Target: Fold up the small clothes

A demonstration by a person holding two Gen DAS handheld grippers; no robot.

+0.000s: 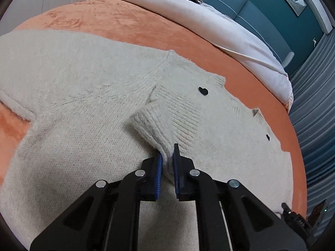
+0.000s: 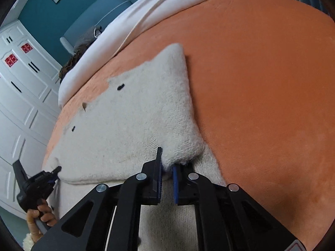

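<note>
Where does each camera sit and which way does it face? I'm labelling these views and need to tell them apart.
Left wrist: sits on the left tool, looking along its fingers over the cream cardigan toward the teal headboard; the tool pinches a ribbed fold.
Right wrist: sits on the right tool, facing the white wardrobe; the person's left hand shows.
Shared: cardigan, orange blanket.
</note>
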